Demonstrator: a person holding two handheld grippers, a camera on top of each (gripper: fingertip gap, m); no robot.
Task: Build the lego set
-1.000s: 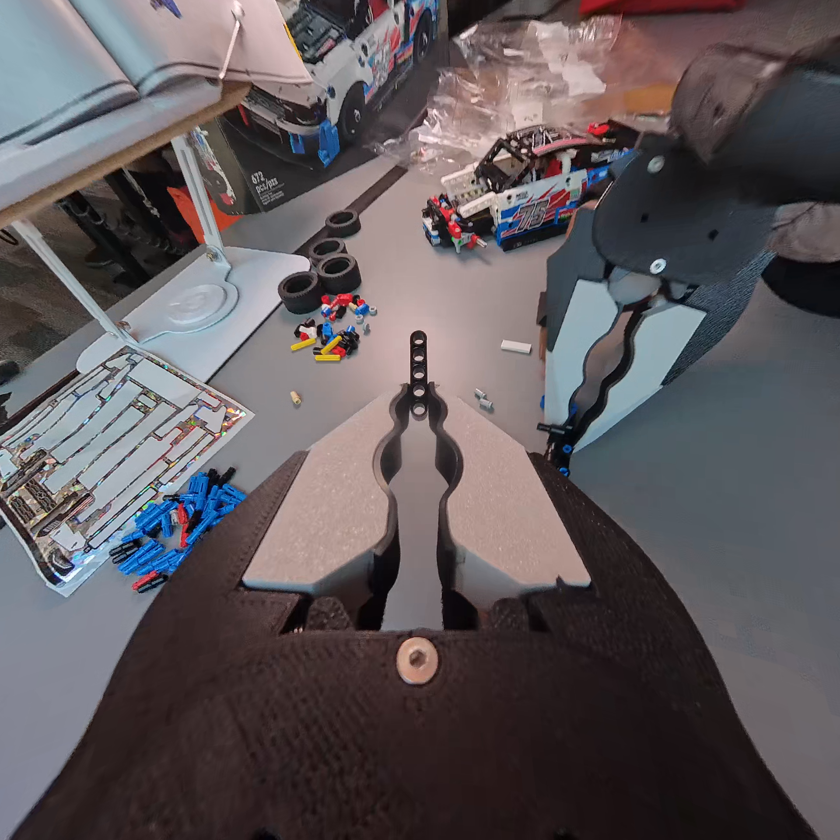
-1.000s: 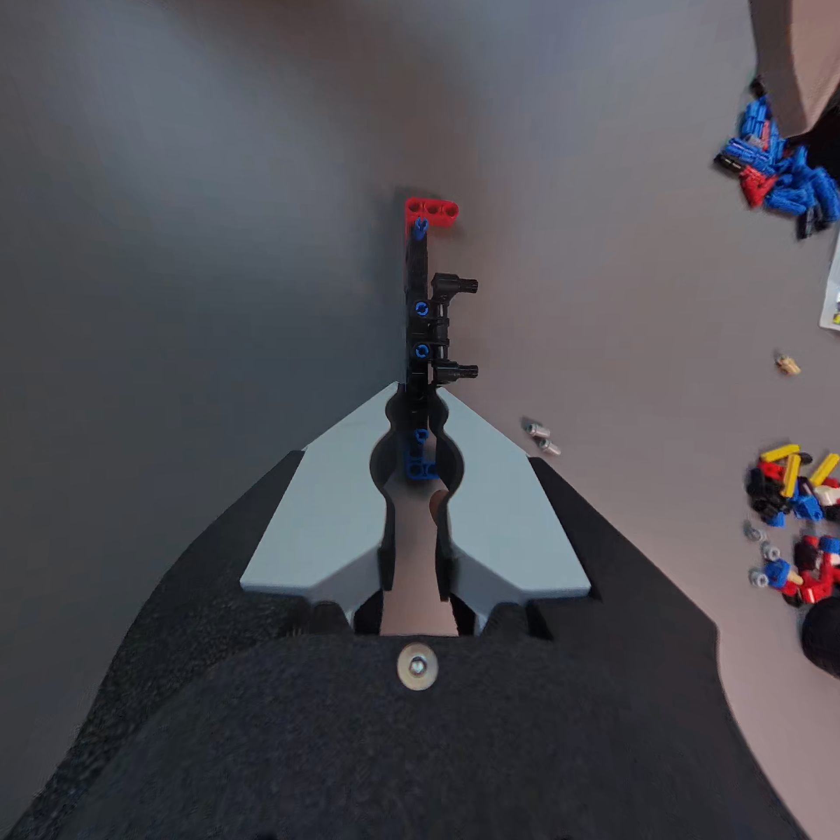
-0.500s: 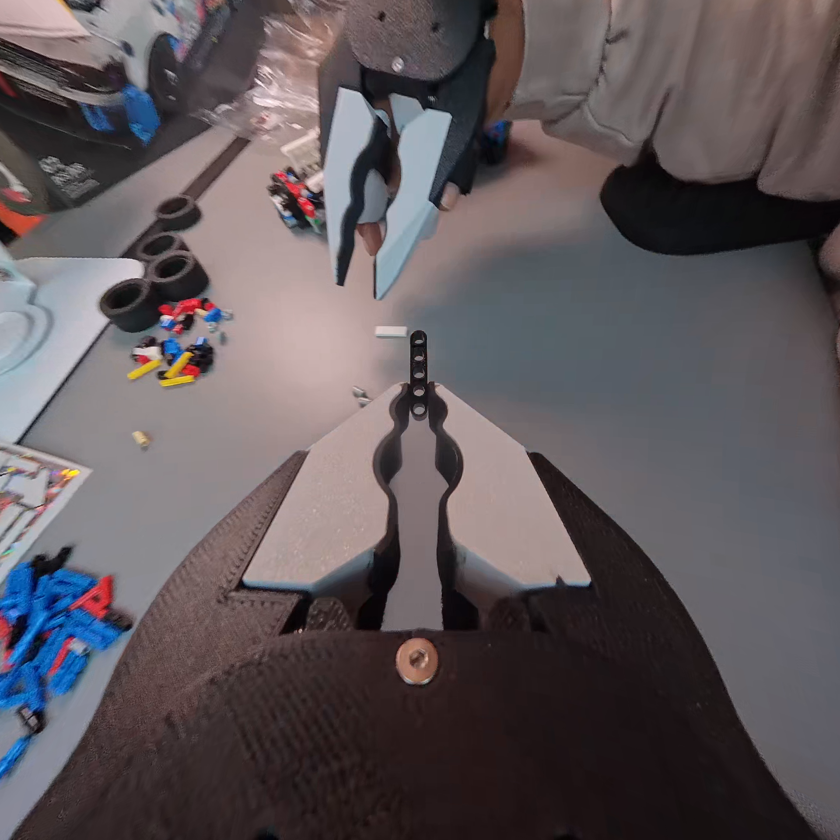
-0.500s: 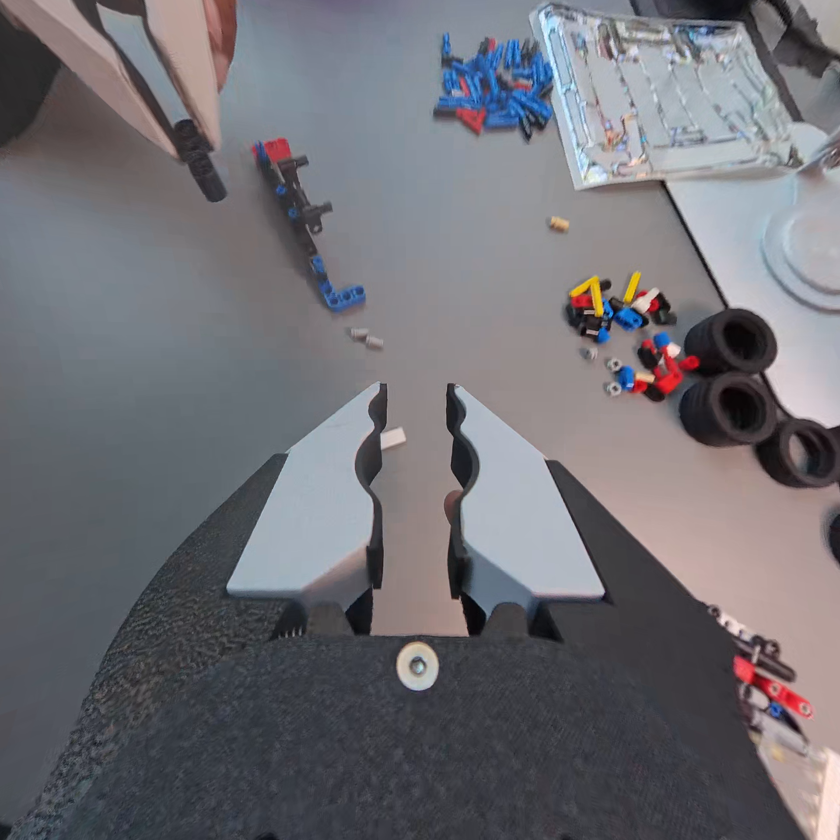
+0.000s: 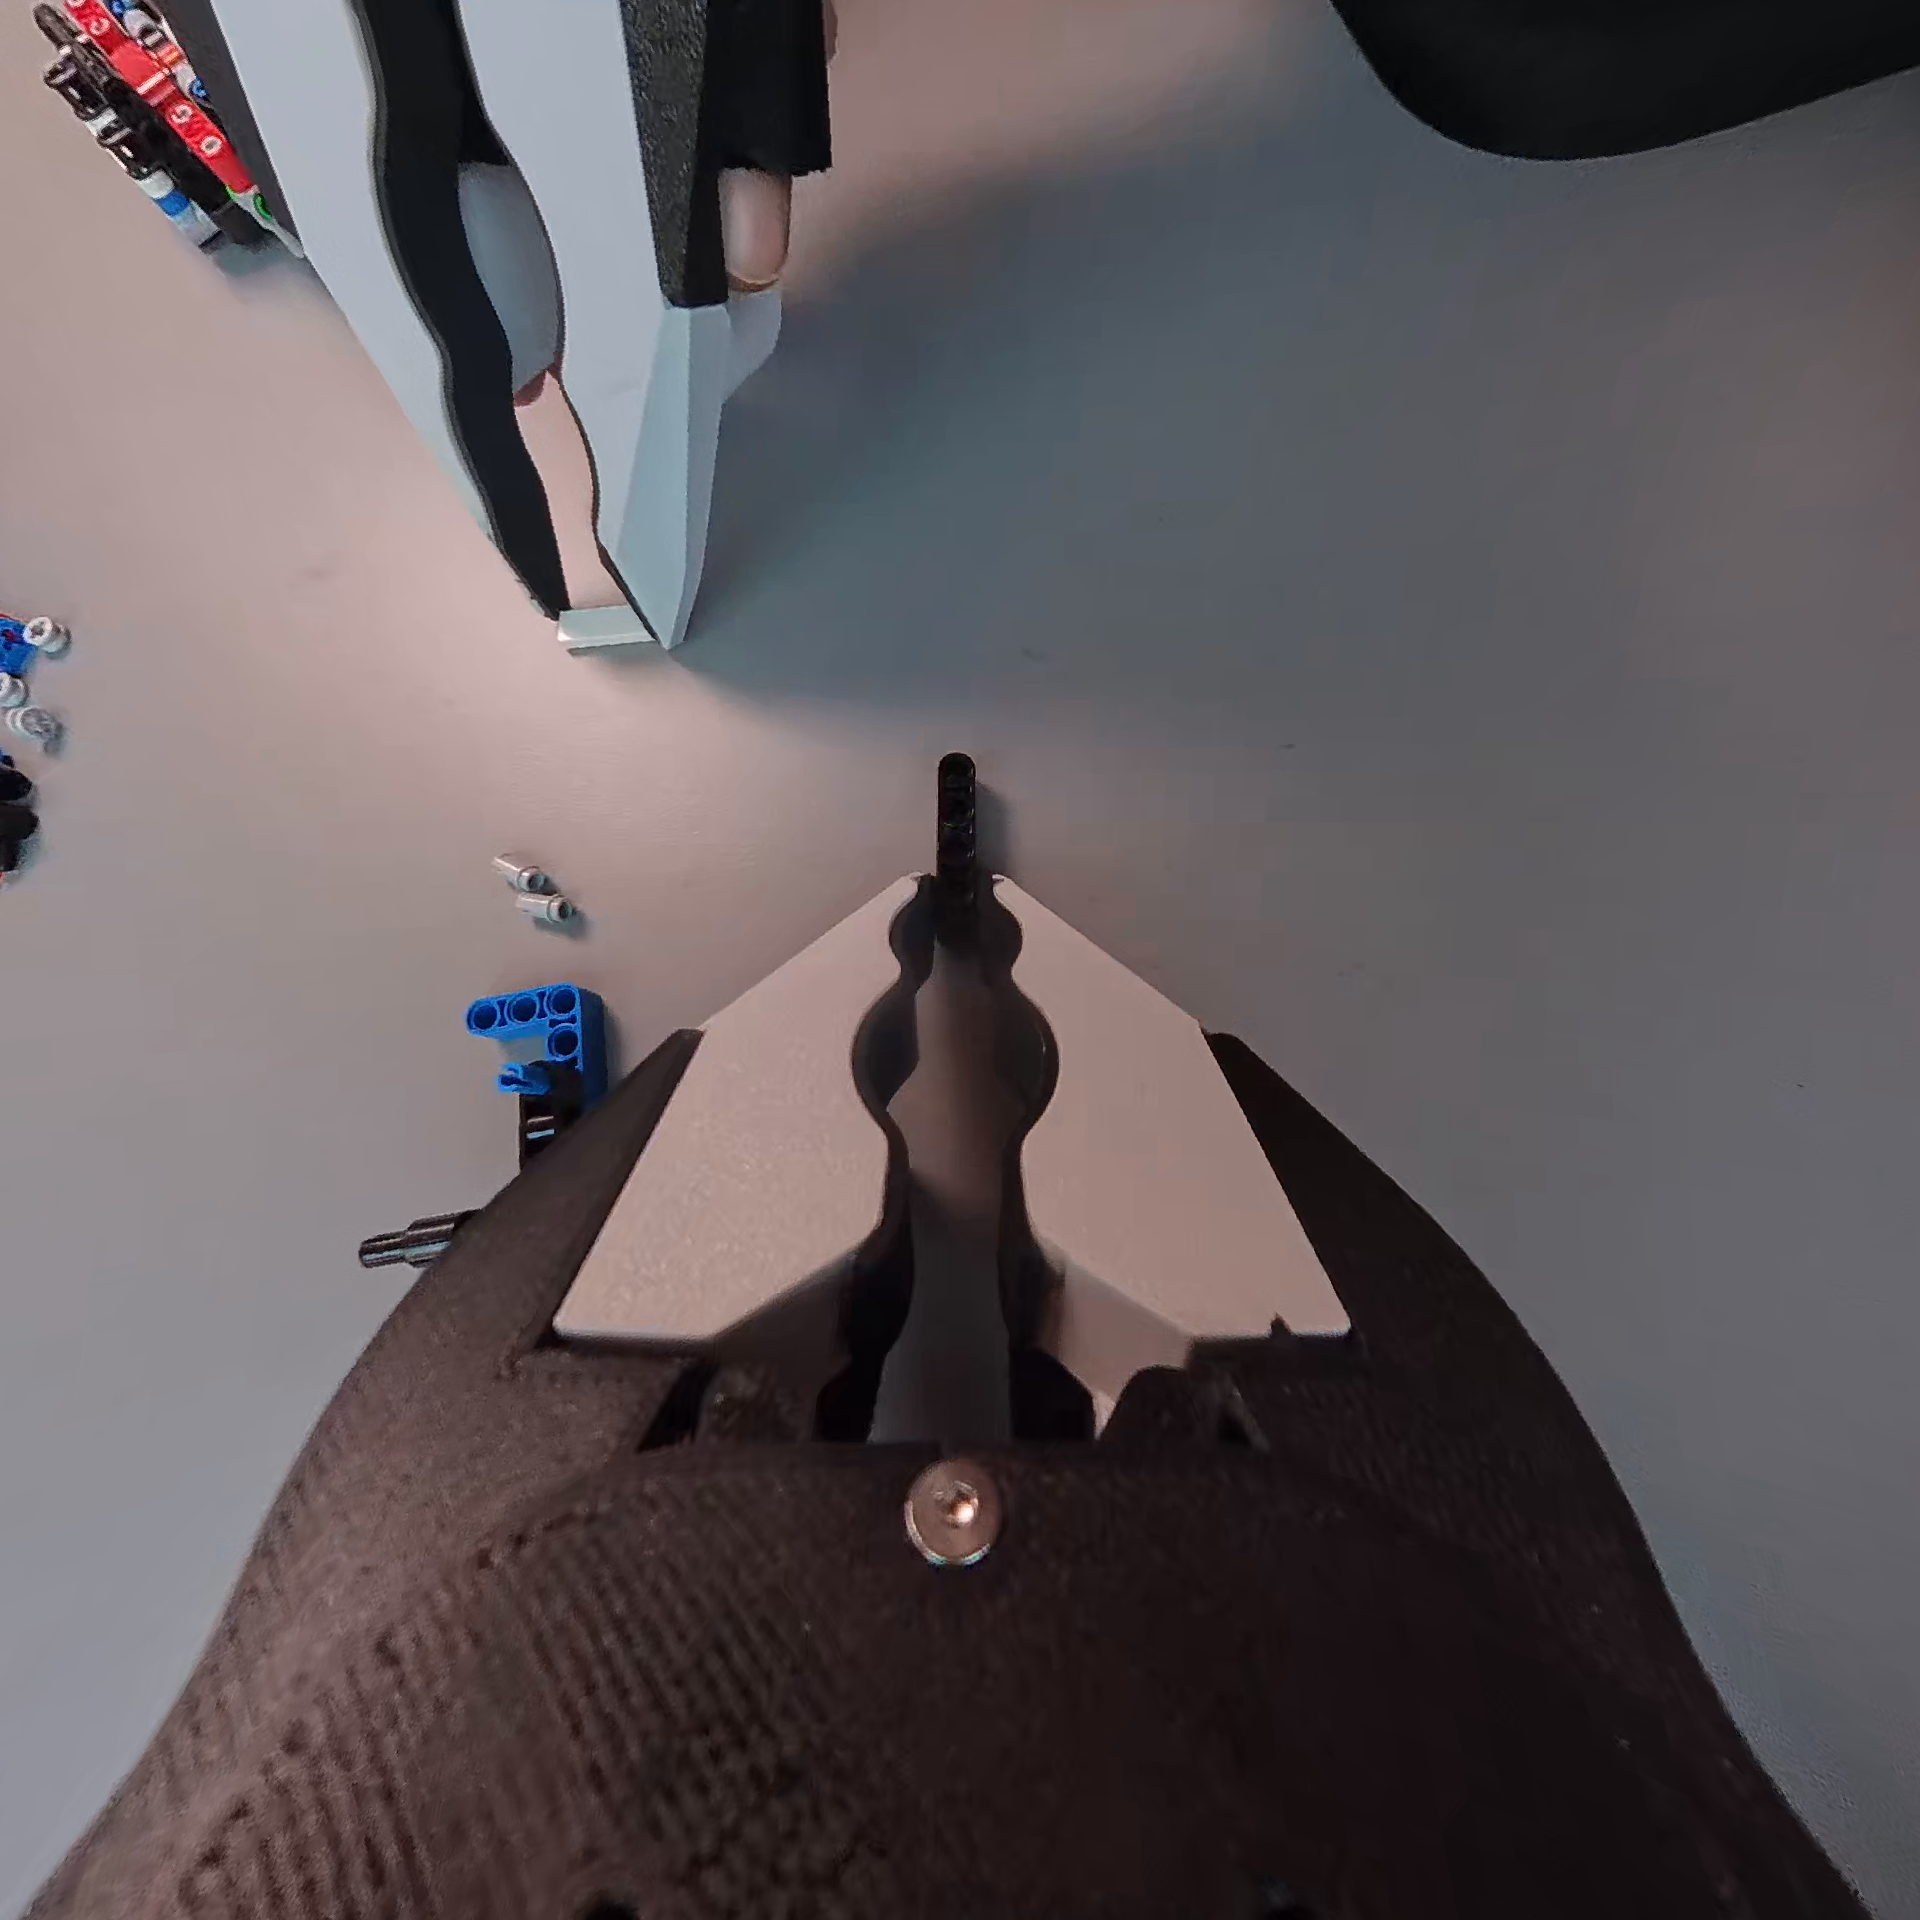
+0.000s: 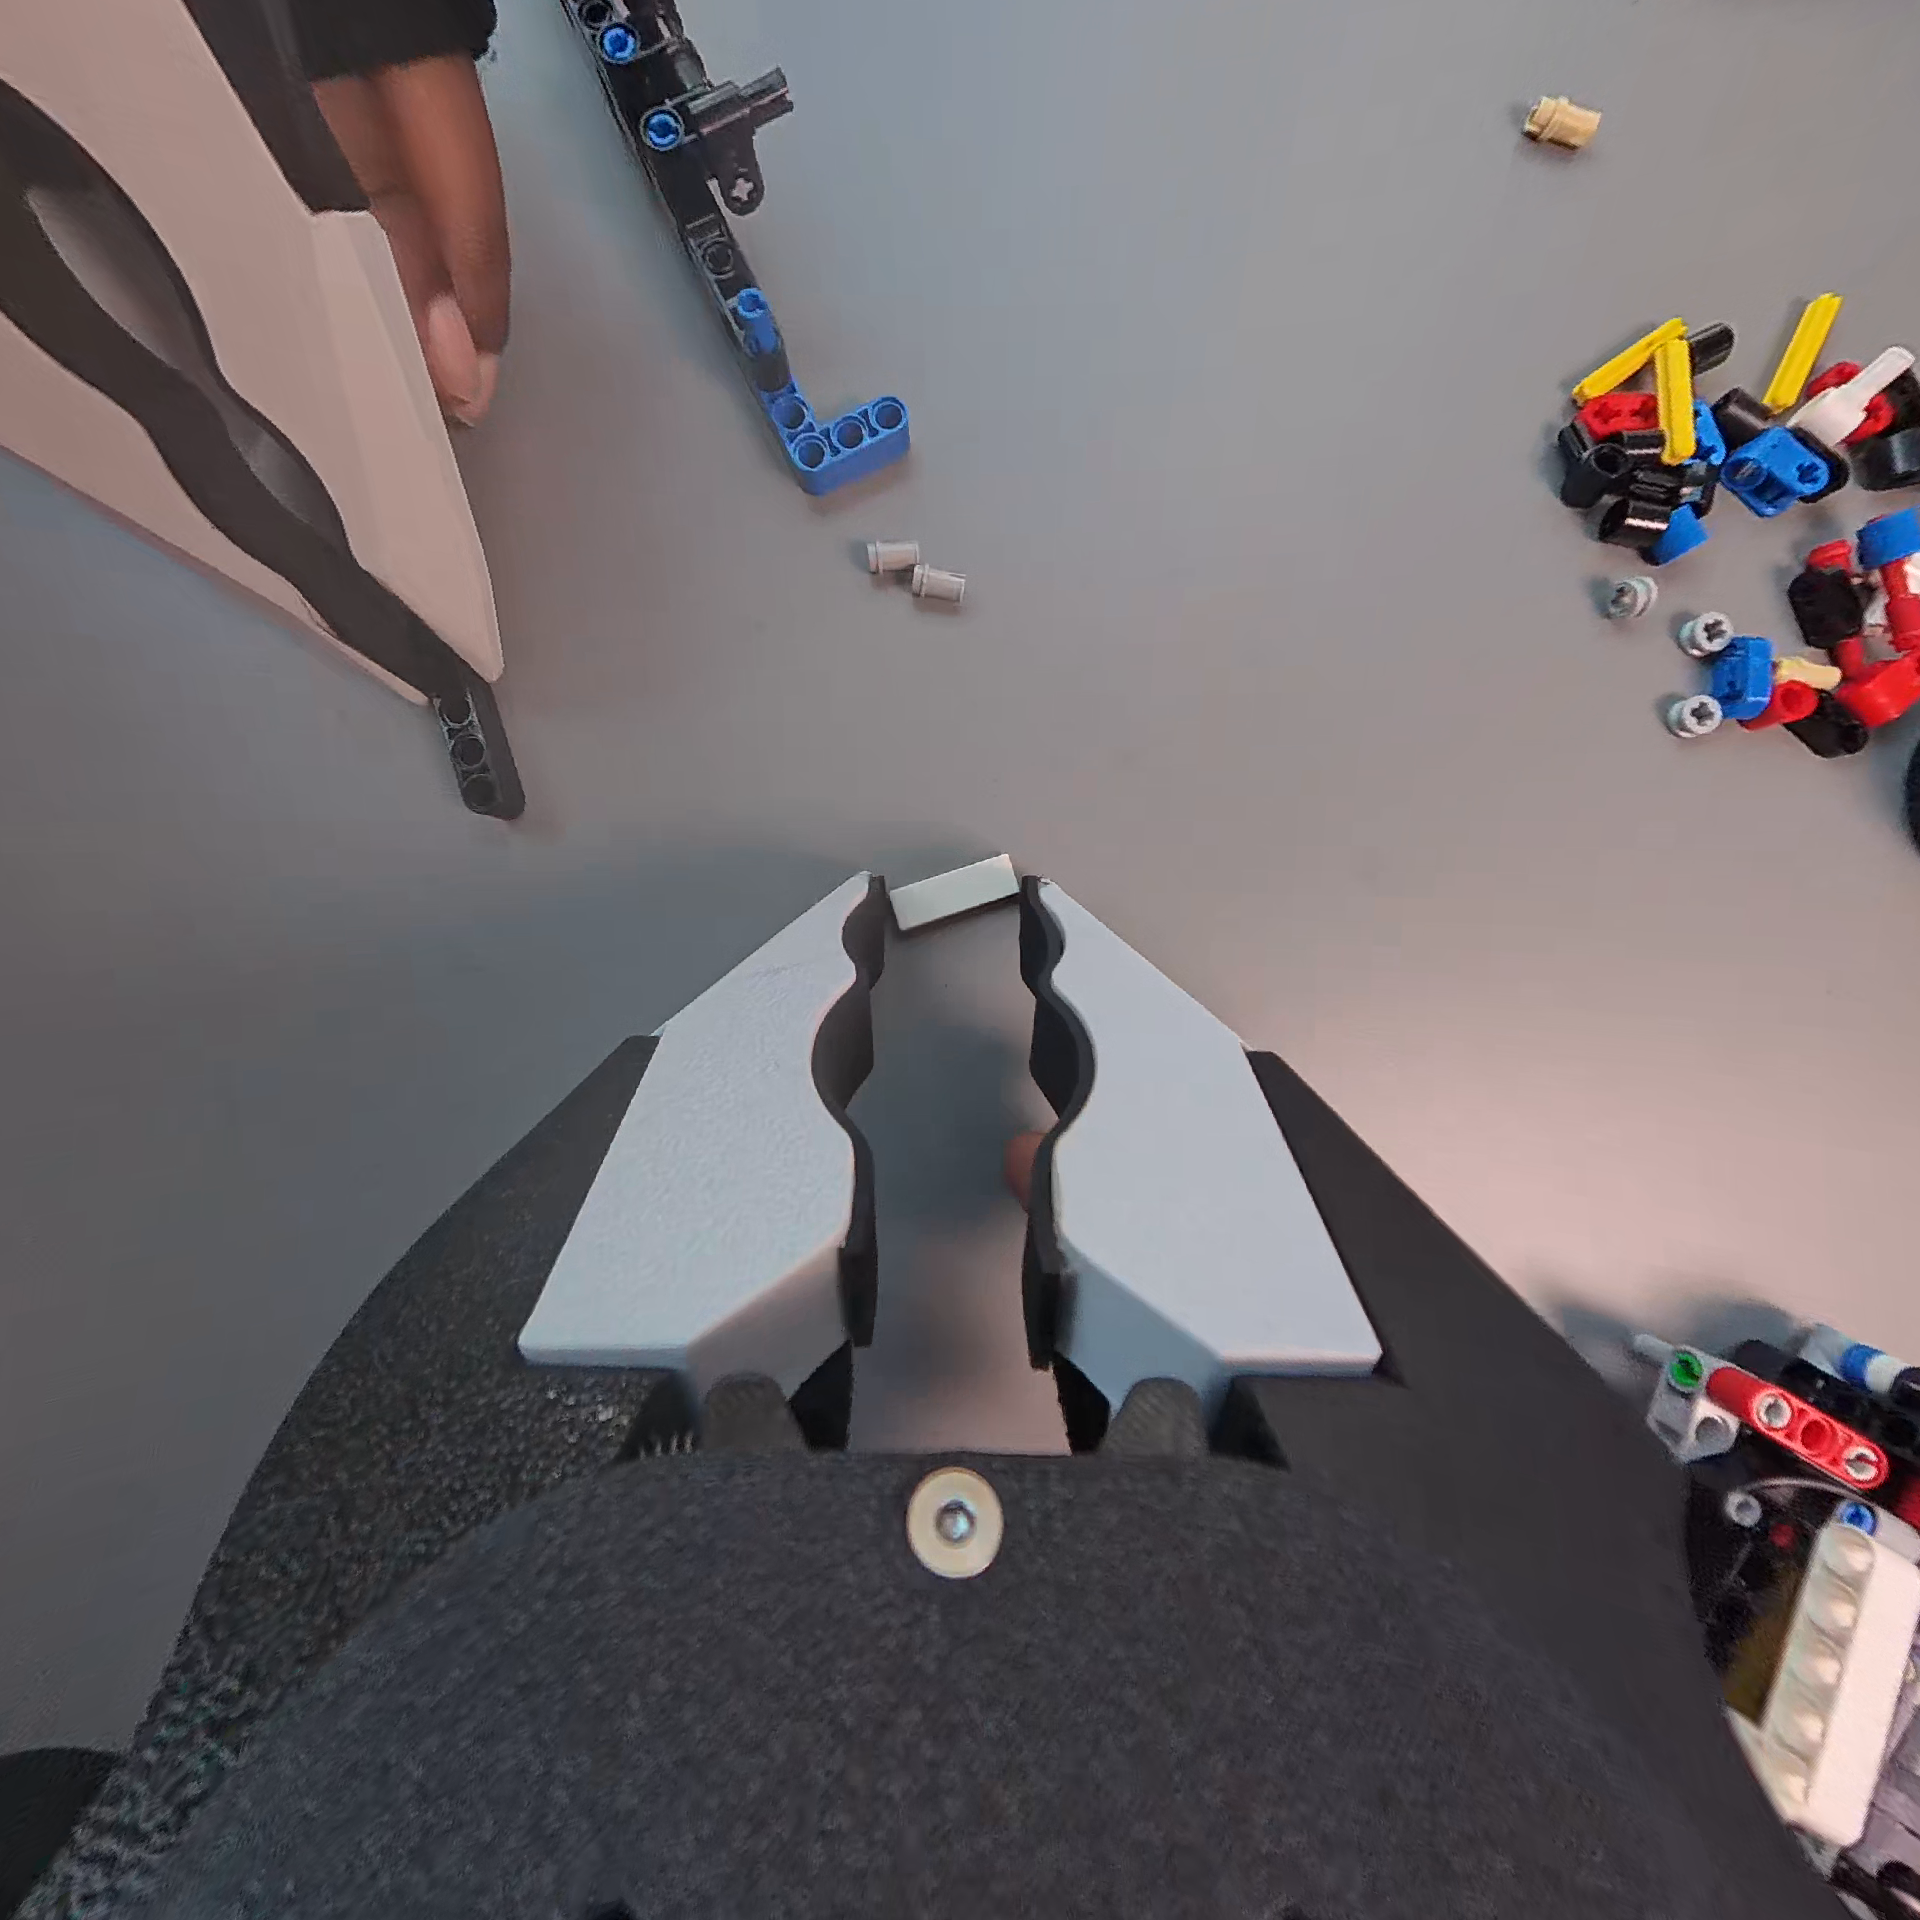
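My left gripper [image 5: 956,883] is shut on a short black beam with holes [image 5: 956,821], held low over the grey table; it also shows in the right wrist view [image 6: 480,753]. My right gripper [image 6: 951,883] is open, its tips on either side of a small white flat tile [image 6: 951,891] that lies on the table. The tile also shows in the left wrist view [image 5: 597,629], under the right gripper's tips [image 5: 608,613]. A long black beam assembly with blue pins and a blue L-piece [image 6: 847,442] lies beyond, partly hidden in the left wrist view [image 5: 535,1029].
Two small grey pins [image 6: 920,571] lie near the blue L-piece. A heap of small yellow, red, blue and black parts [image 6: 1756,488] sits at the right. The partly built car [image 6: 1829,1538] is at the lower right. A tan pin [image 6: 1558,123] lies far off.
My right gripper let go of the long beam assembly, opened, and came down around the white tile. My left gripper swung right and lower, still holding the black beam.
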